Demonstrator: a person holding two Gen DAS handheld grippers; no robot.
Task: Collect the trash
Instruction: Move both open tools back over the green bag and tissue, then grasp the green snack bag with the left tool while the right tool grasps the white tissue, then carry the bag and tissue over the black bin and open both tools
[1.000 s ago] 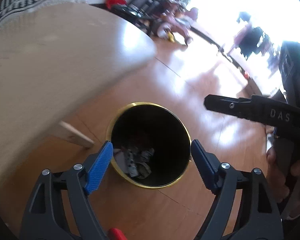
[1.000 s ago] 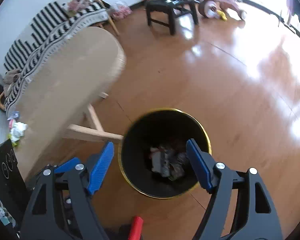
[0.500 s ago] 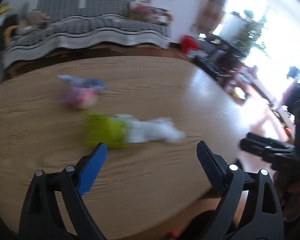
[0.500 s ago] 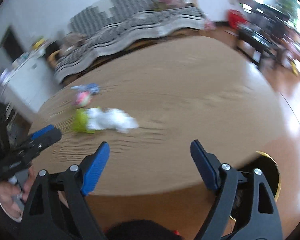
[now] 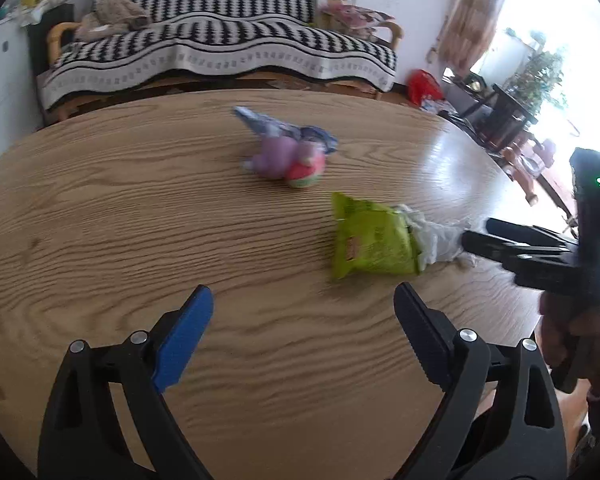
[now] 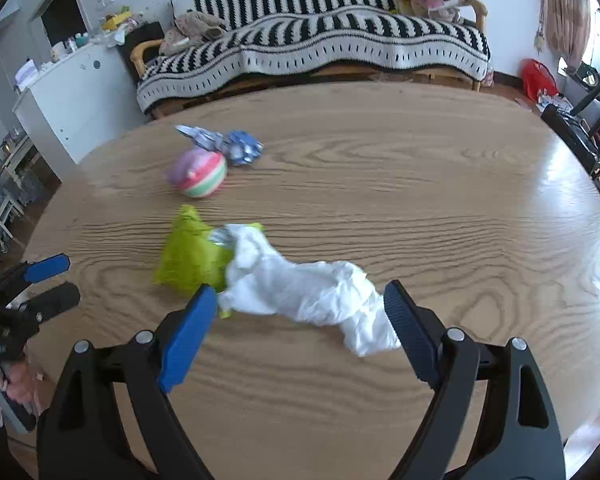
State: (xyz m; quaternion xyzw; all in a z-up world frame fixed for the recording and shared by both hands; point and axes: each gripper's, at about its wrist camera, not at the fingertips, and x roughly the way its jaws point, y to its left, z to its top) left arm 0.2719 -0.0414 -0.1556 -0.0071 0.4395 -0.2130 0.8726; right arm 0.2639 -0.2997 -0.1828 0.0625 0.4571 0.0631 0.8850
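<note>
On the oval wooden table [image 5: 100,220] lie a green snack bag [image 5: 370,240], a crumpled white plastic bag [image 6: 308,288] touching it, a pink striped ball-like wrapper [image 6: 200,172] and a crumpled blue-silver wrapper [image 6: 228,144]. My right gripper [image 6: 300,290] is open just above the white bag, which shows between its blue pads without being pressed. My left gripper [image 5: 302,294] is open over bare wood, short of the green bag [image 6: 192,256] and to its left. Each gripper shows in the other's view: the right gripper [image 5: 478,234] beside the white bag [image 5: 436,236], the left gripper [image 6: 70,276] at the table's left edge.
A sofa [image 5: 220,48] with a black-and-white striped cover stands behind the table. A white cabinet [image 6: 72,92] is at the back left. Dark chairs [image 6: 580,128] and a red bag [image 5: 424,86] stand on the floor to the right.
Both grippers swung away from the black gold-rimmed bin on the floor and up over the tabletop. Their jaws stand wider than a second ago. The trash on the table came into view.
</note>
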